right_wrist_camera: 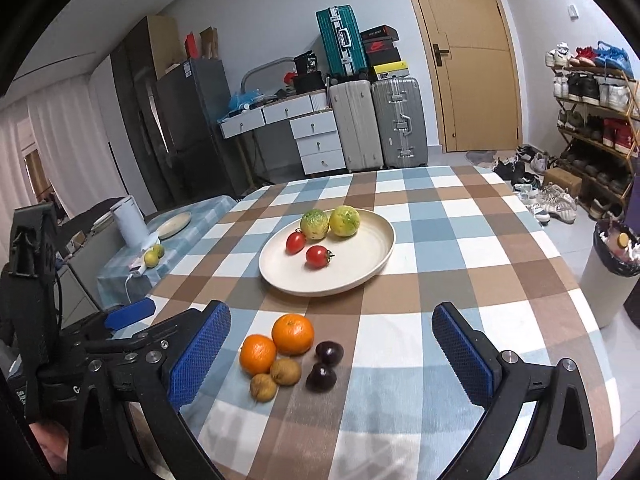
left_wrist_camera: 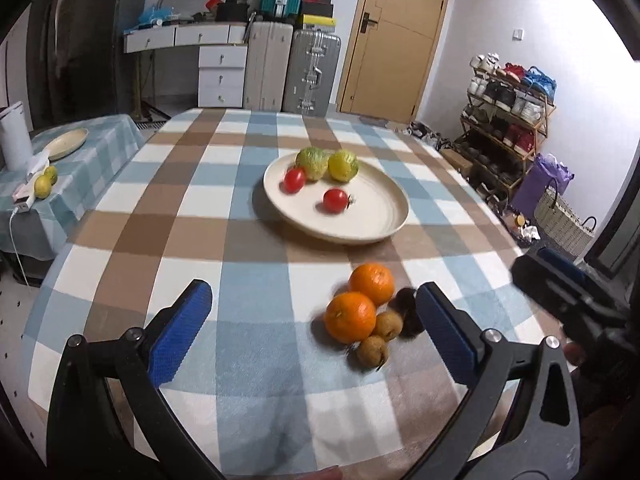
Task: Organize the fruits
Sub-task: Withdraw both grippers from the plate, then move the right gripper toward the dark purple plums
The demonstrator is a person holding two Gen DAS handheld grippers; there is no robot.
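1. While both grippers hang over the near edge of the bench [right_wrist_camera: 500, 240], the fruit sits in two groups on the checked cloth.
2. Left gripper [left_wrist_camera: 316, 328]: jaws spread as wide as they go, nothing between the pads, nothing held. Pile lies just inside its right finger.
3. Right gripper [right_wrist_camera: 332, 350]: jaws likewise fully spread, empty. In the right wrist view the loose pile lies between its fingers, no pad touching fruit.
4. Plate [right_wrist_camera: 360, 276], cream, round, mid-bench at 12 o'clock from the pile, well apart from it.
5. On the plate, count 4: two yellow-green fruits [right_wrist_camera: 330, 222] touching side by side at the plate's 11 o'clock; two red tomatoes [right_wrist_camera: 308, 249].
6. Tomato orientation: the nearer one has its green calyx pointing to 3 o'clock, long axis roughly left-right. The other is oval, long axis tilted toward 1 o'clock, touching a green fruit.
7. Loose pile, count 6: two oranges [right_wrist_camera: 276, 344] touching; two brown fruits [right_wrist_camera: 276, 378] at 6 o'clock of the oranges; two dark purple fruits [right_wrist_camera: 325, 364] at 3 o'clock.
8. Purple pair lines up along 12–6.
9. Side table [left_wrist_camera: 104, 136] at 9 o'clock: one empty plate [left_wrist_camera: 66, 144], two more yellow-green fruits.
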